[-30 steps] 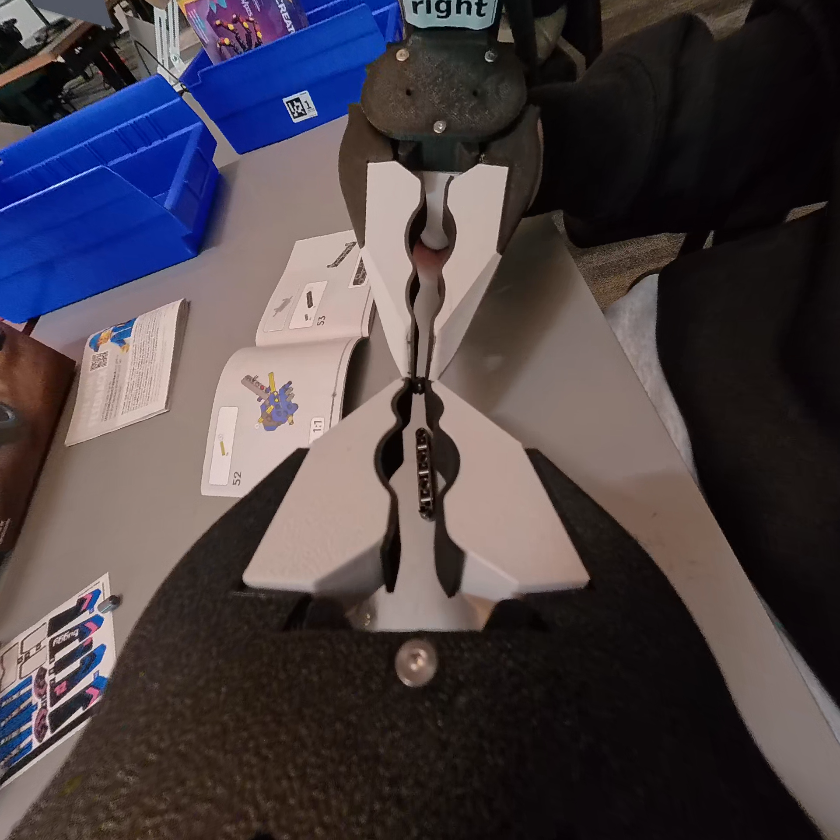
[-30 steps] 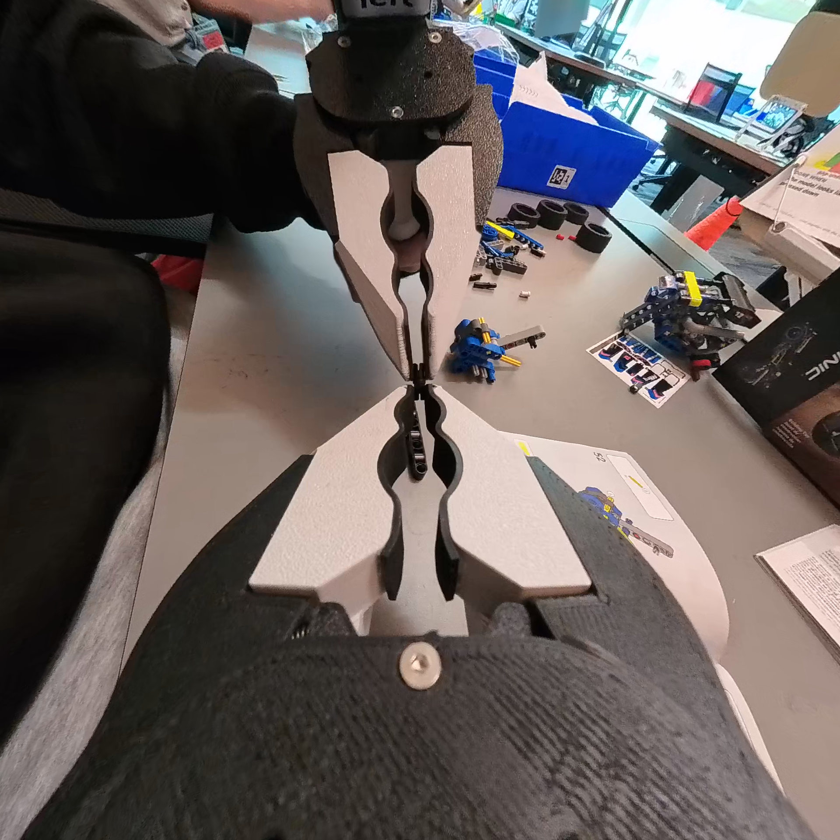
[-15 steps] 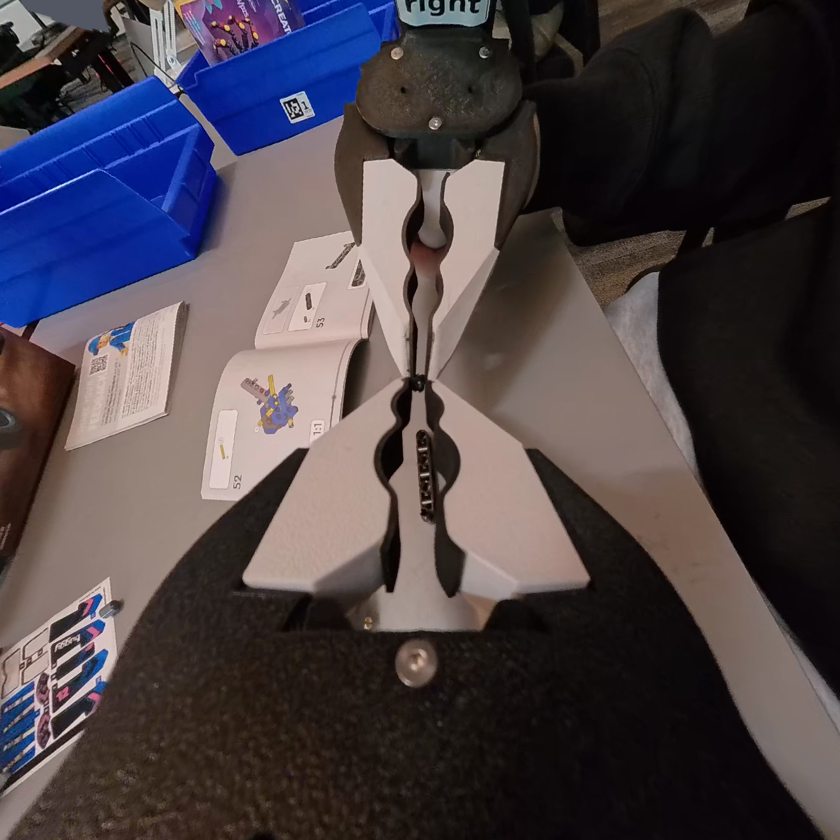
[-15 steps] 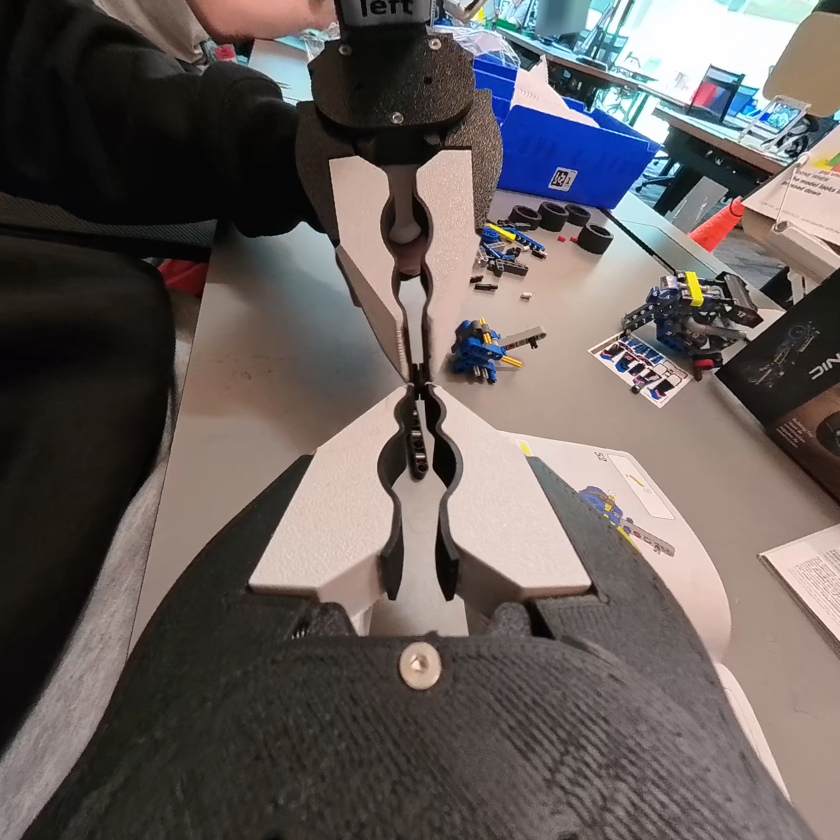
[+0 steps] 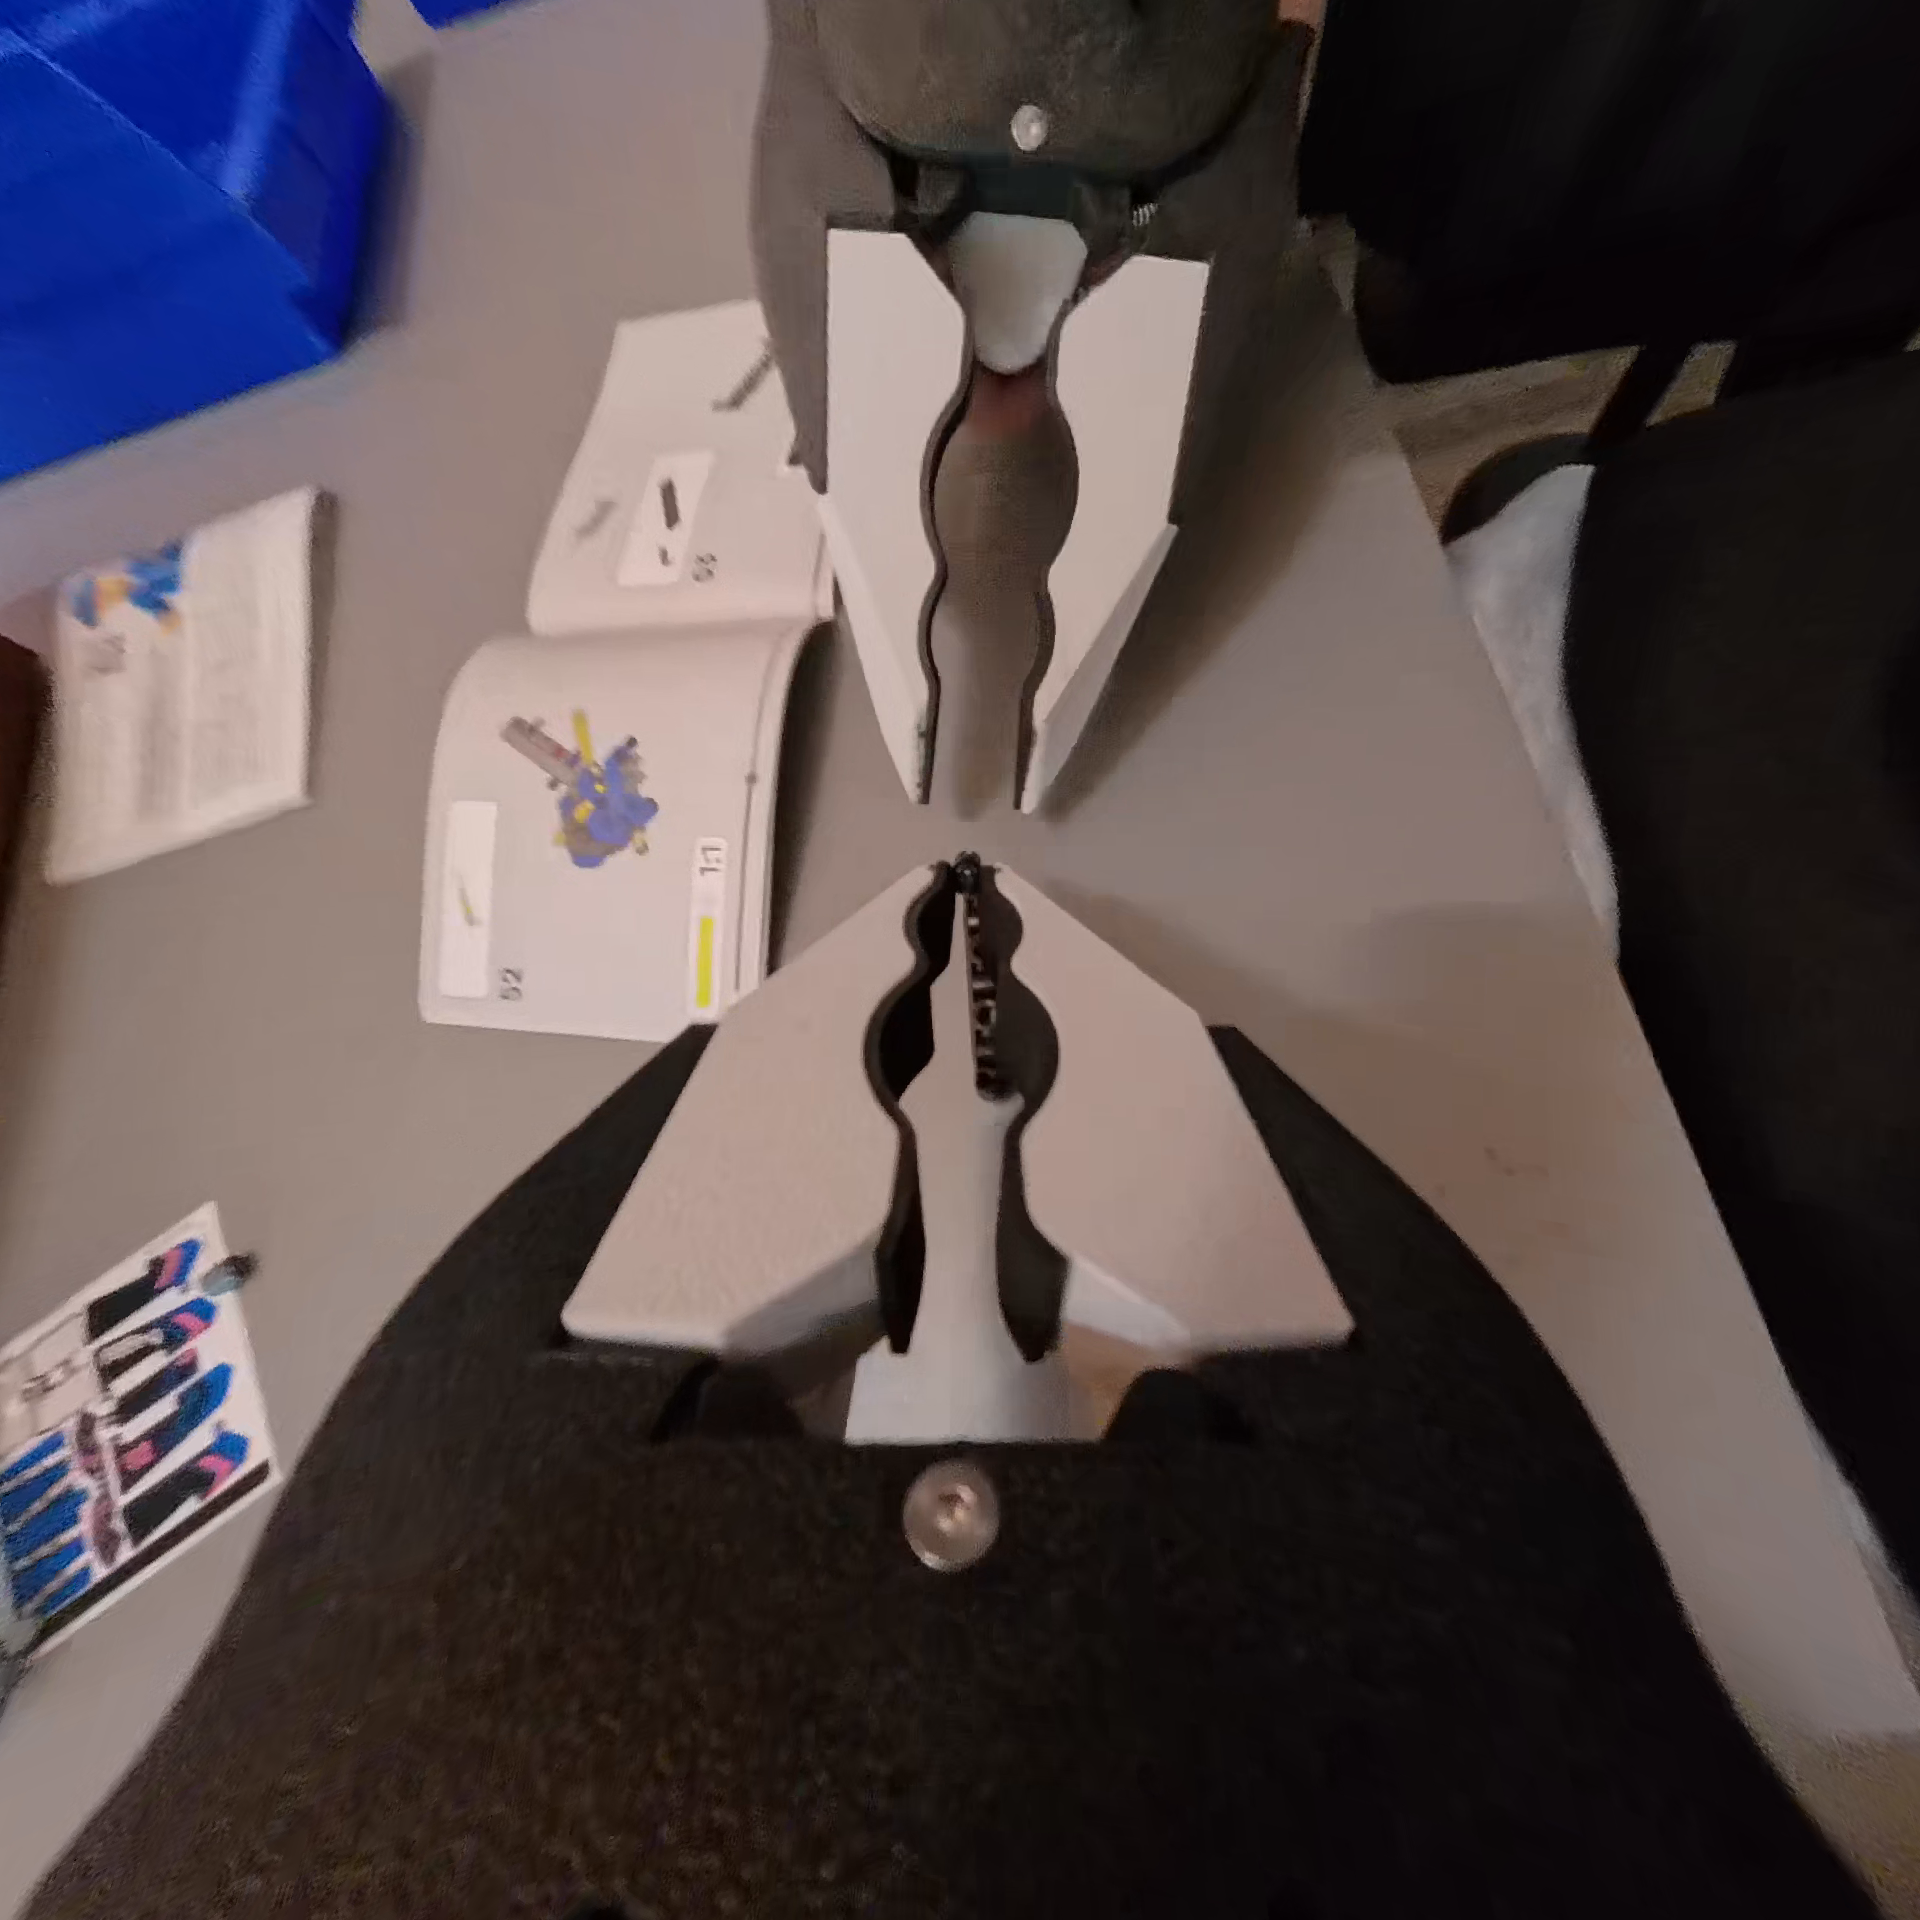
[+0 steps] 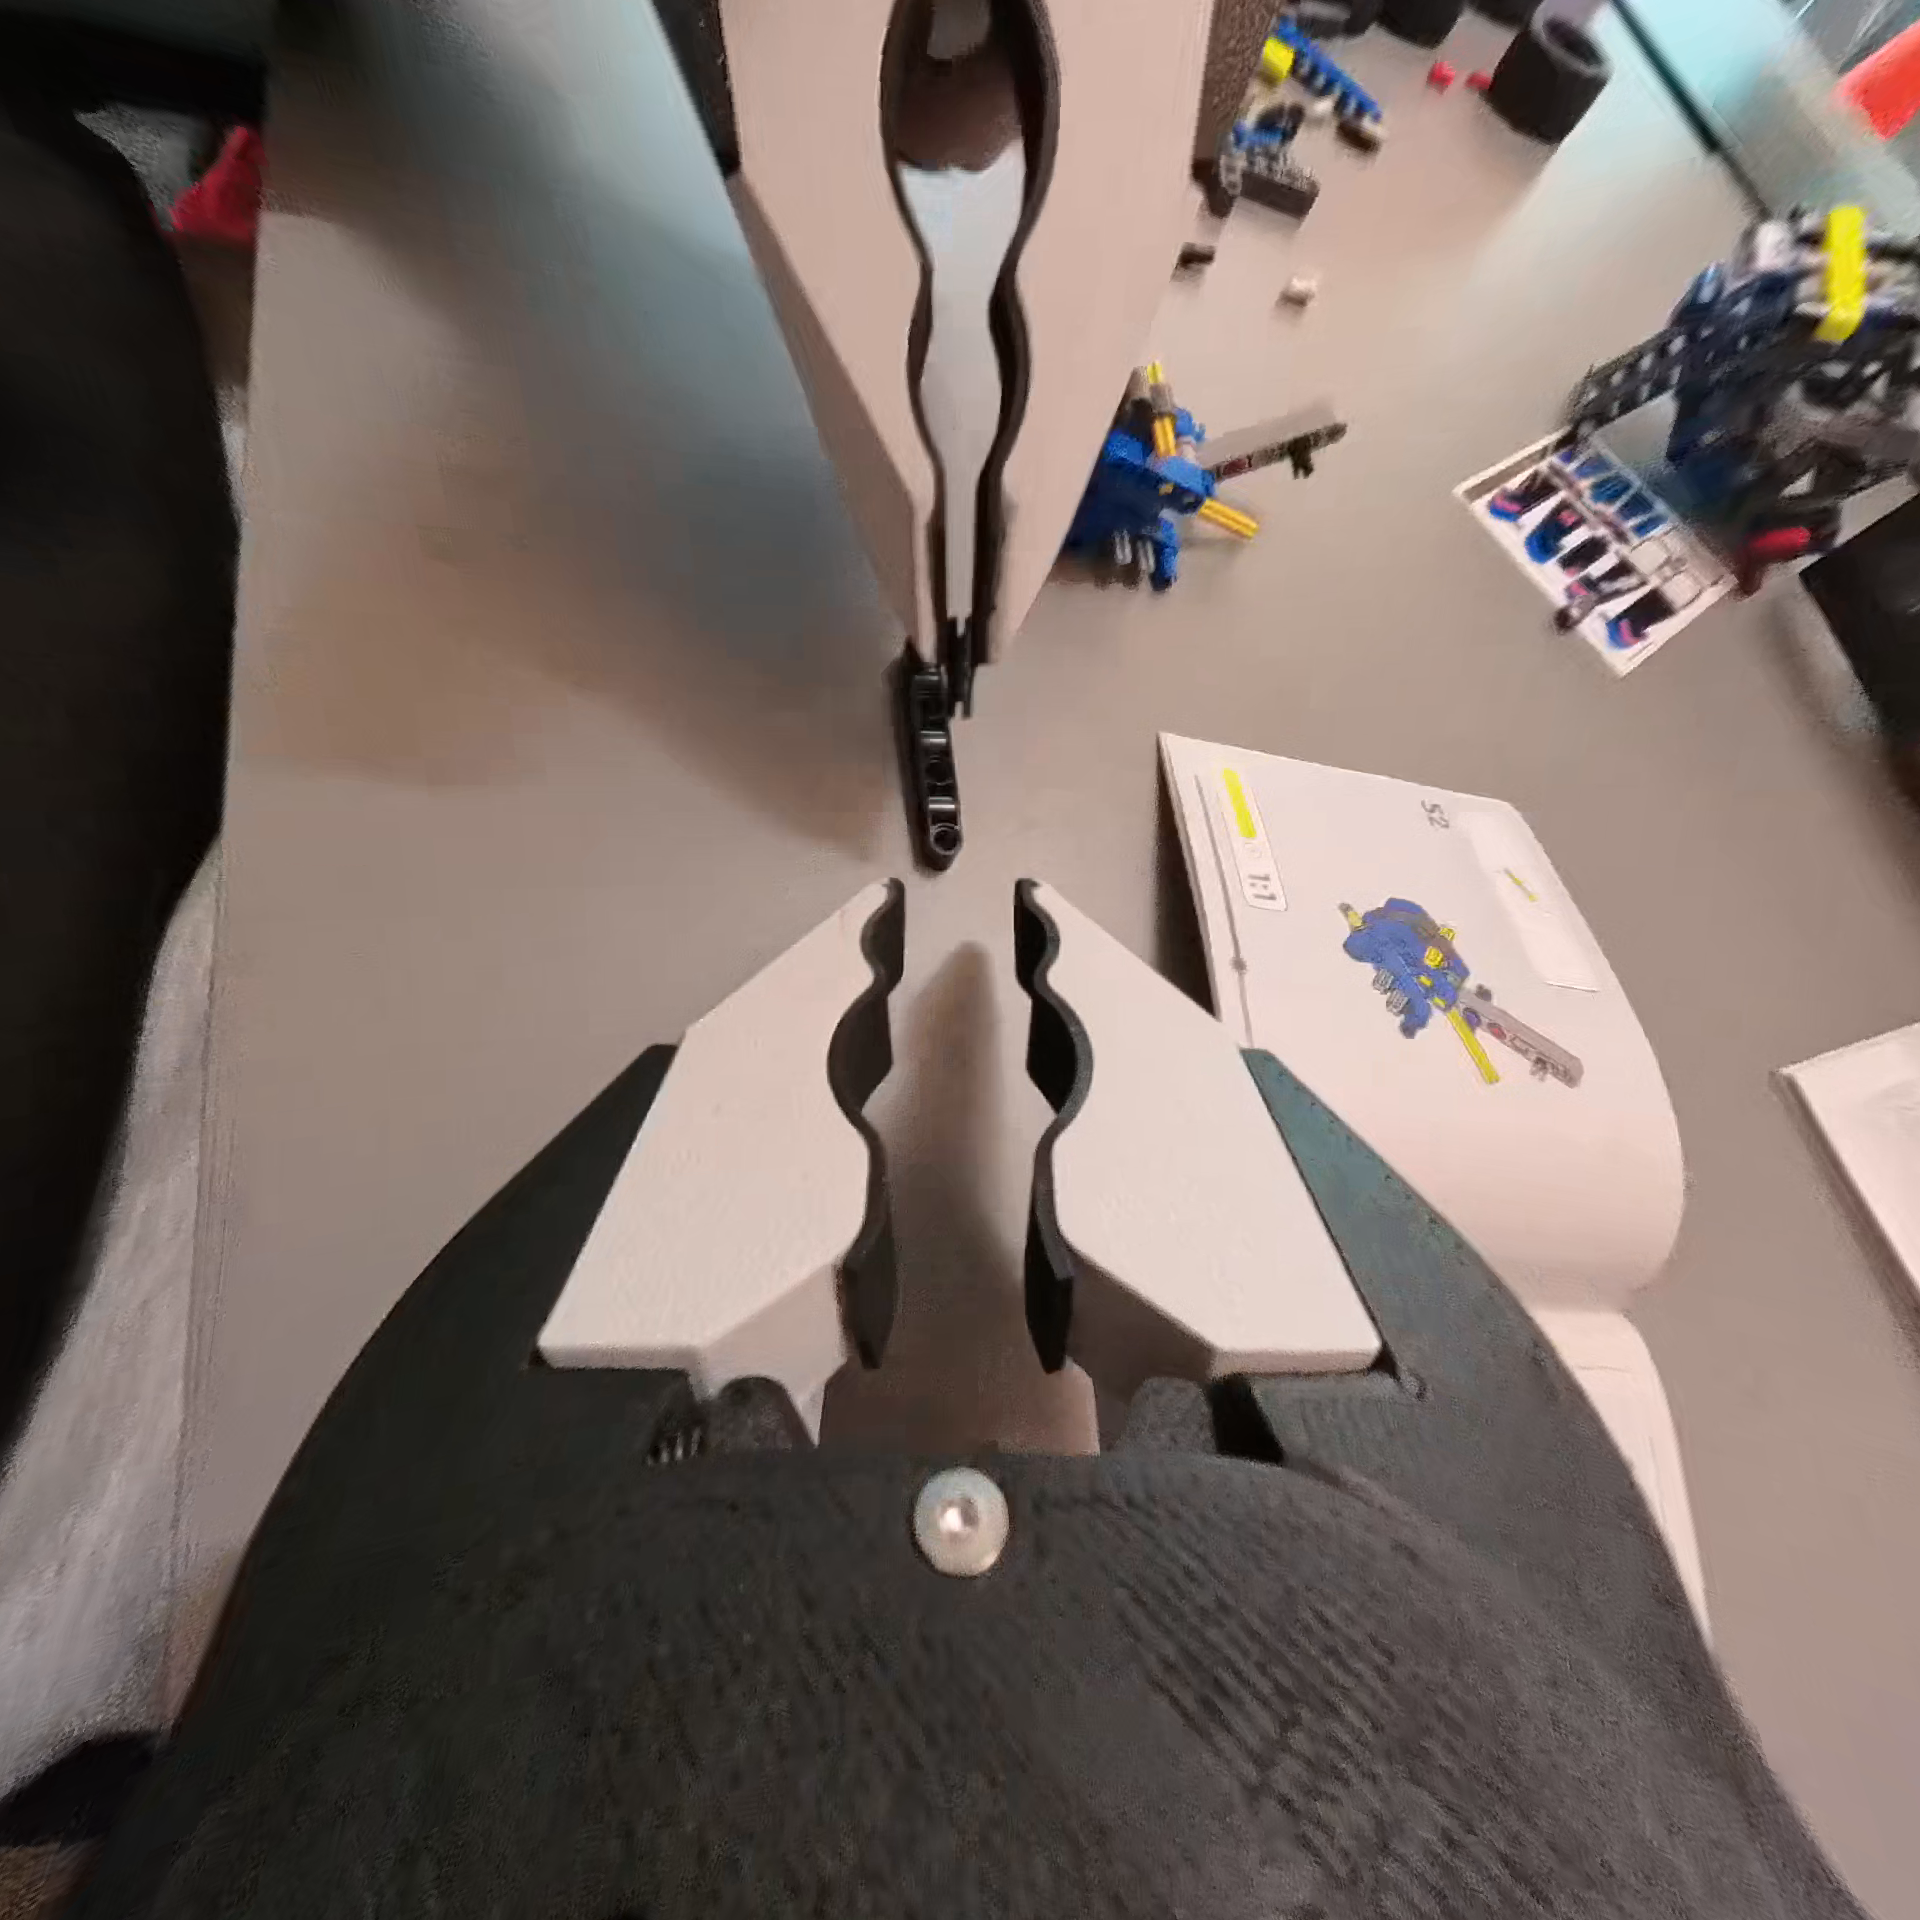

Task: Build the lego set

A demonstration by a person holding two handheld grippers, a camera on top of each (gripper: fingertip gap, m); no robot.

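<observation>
Counter (image 5: 1299,831), grey, carrying all items; landmark for the entry: open instruction booklet (image 5: 613,790).

Left of booklet, left wrist view: blue bin (image 5: 156,229) at far left corner; folded printed leaflet (image 5: 187,686) between bin and booklet; sticker sheet (image 5: 114,1423) nearer the camera, with a small grey piece (image 5: 231,1270) at its far corner.

Just right of booklet: left claw (image 5: 968,868), tips pressed together on a black lego beam (image 5: 982,997). The beam is held by one end above the counter; in the right wrist view (image 6: 932,769) its free end points at the right claw.

Opposite it, also right of the booklet: right claw (image 5: 971,805), fingers spread and holding nothing, tips close to the beam but apart from it (image 6: 956,888).

Beyond booklet, right wrist view: small blue-and-yellow lego sub-assembly (image 6: 1174,488) on the counter; larger blue lego model (image 6: 1787,384) standing at the second sticker sheet (image 6: 1590,540); black tyre (image 6: 1548,73) and loose parts farther off, blurred.
</observation>
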